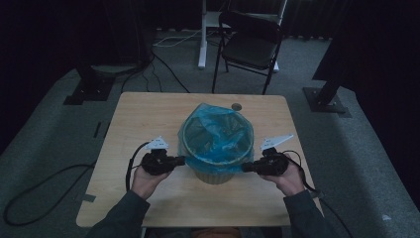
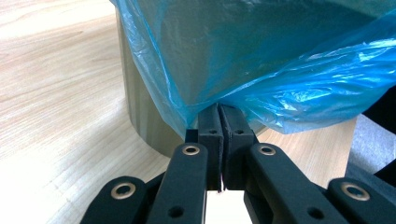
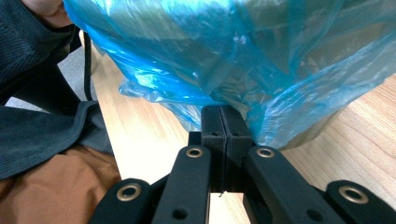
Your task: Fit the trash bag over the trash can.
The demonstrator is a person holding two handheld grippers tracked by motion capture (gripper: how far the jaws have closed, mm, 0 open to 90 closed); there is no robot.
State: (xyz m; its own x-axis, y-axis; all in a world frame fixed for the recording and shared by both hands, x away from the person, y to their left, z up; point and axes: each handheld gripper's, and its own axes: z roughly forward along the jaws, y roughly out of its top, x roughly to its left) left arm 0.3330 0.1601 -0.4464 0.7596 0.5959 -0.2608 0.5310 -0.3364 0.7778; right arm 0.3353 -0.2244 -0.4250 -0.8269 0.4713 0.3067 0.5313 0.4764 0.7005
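Pinching the hem of the blue bin liner point(image 1: 218, 136) on both sides, the person is fitting it over the rim of the small beige wastebasket point(image 1: 214, 174), which is sitting mid-bench point(image 1: 143, 111) w/ the liner already draped inside and folded over the top. Left tool point(image 1: 182, 159) is clamping shut on a thin fold of film at the basket's left side; right tool point(image 1: 246, 168) is doing the same on the right, pads pressed together w/ plastic caught between. To do this well, I'm judging both hands should be pulling down evenly and slightly outward, keeping tension equal so the basket isn't tipping or sliding. Going slow matters, since thin film is prone to tearing at the pinch pts. Releasing only once the overhang is lying flat against the wall.
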